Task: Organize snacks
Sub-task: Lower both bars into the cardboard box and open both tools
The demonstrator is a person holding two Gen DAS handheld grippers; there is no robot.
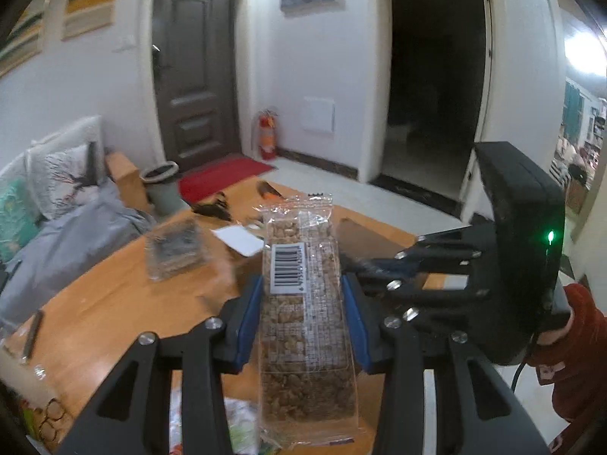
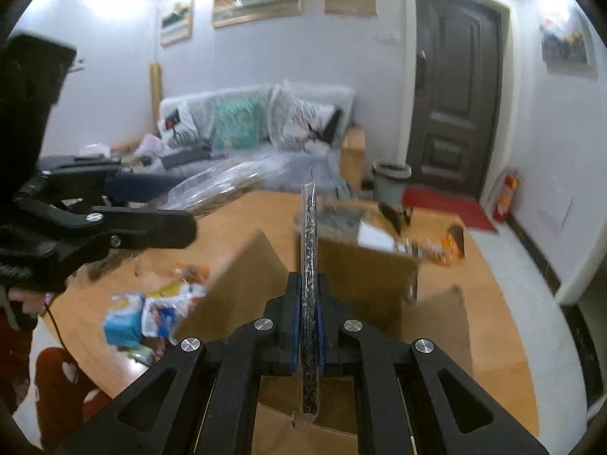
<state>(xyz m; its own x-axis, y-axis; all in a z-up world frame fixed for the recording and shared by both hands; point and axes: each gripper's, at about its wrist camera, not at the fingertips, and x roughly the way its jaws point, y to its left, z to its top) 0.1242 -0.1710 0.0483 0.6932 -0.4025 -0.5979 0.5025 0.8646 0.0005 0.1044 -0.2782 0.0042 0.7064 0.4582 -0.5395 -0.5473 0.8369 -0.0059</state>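
My left gripper [image 1: 303, 303] is shut on a clear packet of peanuts [image 1: 303, 326] with a barcode label, held upright above the wooden table [image 1: 98, 303]. My right gripper [image 2: 309, 314] is shut on a thin clear packet of dark seeds [image 2: 309, 265], seen edge-on, held over an open cardboard box [image 2: 364, 276]. The right gripper also shows in the left wrist view [image 1: 364, 261], close to the peanut packet's right side. The left gripper shows at the left of the right wrist view [image 2: 167, 223], with its packet [image 2: 212, 185] blurred.
Loose snack packets lie on the table: a clear dark one [image 1: 174, 250], blue and white ones [image 2: 144, 314], an orange one [image 2: 447, 246]. A white card [image 1: 239, 239] and glasses [image 1: 53, 417] also lie there. A sofa [image 2: 246, 129] and a bin [image 1: 163, 185] stand beyond.
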